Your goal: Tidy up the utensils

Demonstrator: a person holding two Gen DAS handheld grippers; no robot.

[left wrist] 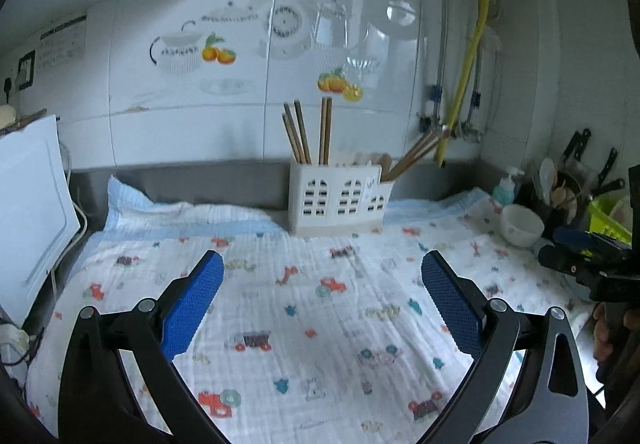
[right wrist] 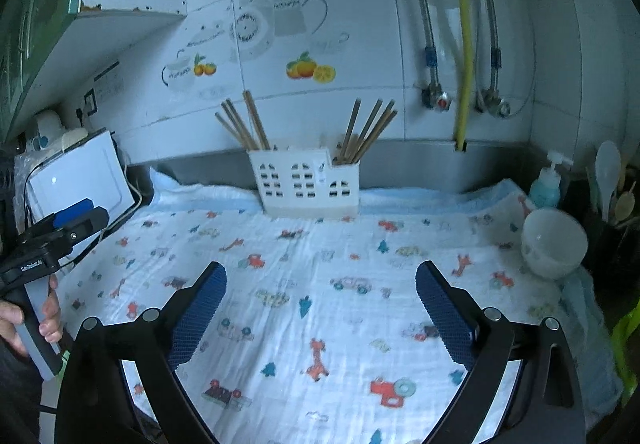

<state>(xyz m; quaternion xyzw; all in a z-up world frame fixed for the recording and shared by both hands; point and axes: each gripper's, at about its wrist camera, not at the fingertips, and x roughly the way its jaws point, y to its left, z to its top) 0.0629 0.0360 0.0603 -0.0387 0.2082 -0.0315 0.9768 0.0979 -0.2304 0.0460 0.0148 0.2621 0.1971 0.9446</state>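
— White wall tiles printed with teapots and oranges back the worktop (left wrist: 248, 179), which is covered by a cloth (right wrist: 320, 284) patterned with little vehicles and giraffes. What sits on it?

— A white utensil holder (right wrist: 306, 185) with window-shaped cut-outs stands at the far edge of the cloth, against the steel upstand. It is the landmark for everything else.

— And the utensils?

— Brown chopsticks (right wrist: 244, 123) lean out of the holder's taller left part, fanned toward the left. A second bunch of chopsticks (right wrist: 368, 129) rises from its lower right part, tilted to the right. In the left wrist view a few pale utensil ends show between the two bunches, too blurred to name.

— What else is near the holder?

— To its right, well apart, a white bowl (right wrist: 554, 242) rests on the cloth's edge, with a blue soap bottle (right wrist: 546, 187) just behind it. To the holder's left a white board (right wrist: 82, 179) leans at the wall.

— How do the grippers stand?

— Both hover over the cloth in front of the holder, well short of it. The left gripper (left wrist: 322, 268) has its jaws spread wide with only cloth between the blue pads. The right gripper (right wrist: 321, 278) likewise shows wide-open jaws holding nothing.

— Is a person visible?

— A hand (right wrist: 24, 320) grips the left gripper's handle at the left edge of the right wrist view.
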